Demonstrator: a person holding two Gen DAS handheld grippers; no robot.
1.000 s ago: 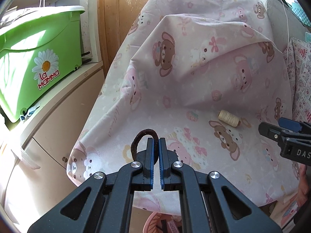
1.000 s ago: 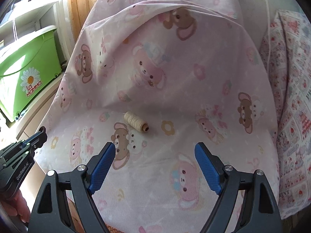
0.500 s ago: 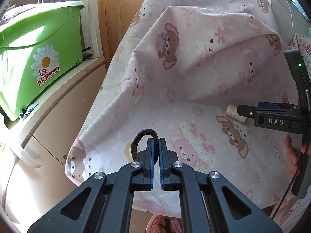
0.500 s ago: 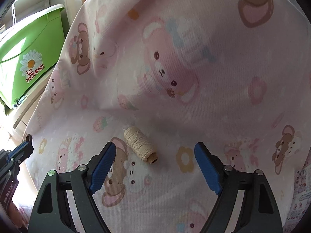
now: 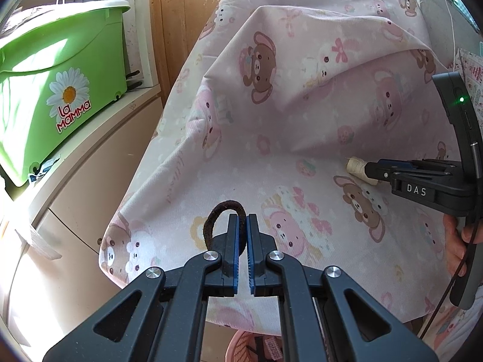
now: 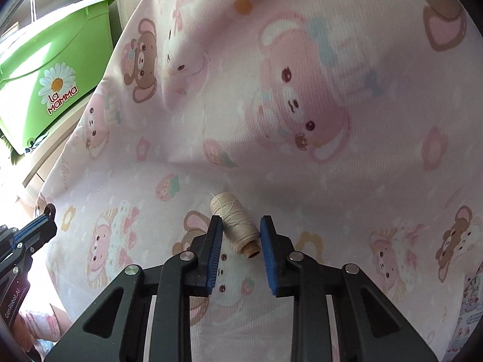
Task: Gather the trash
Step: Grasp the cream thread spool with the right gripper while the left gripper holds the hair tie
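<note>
A cream thread spool lies on the pink bear-print sheet. My right gripper has its jaws on either side of the spool, nearly closed on it; small gaps still show. In the left wrist view the right gripper hides most of the spool. My left gripper is shut on a dark brown hair tie, whose loop sticks out to the left above the sheet's lower left corner.
A green "La Mamma" bin stands on a beige cabinet to the left. A pink basket sits below the sheet's edge. Patterned fabric lies at the right. A wooden wall is behind.
My right gripper has moved in over the spool and its jaws have narrowed from wide open to just around it. The left gripper holds the hair tie in nearly the same place.
</note>
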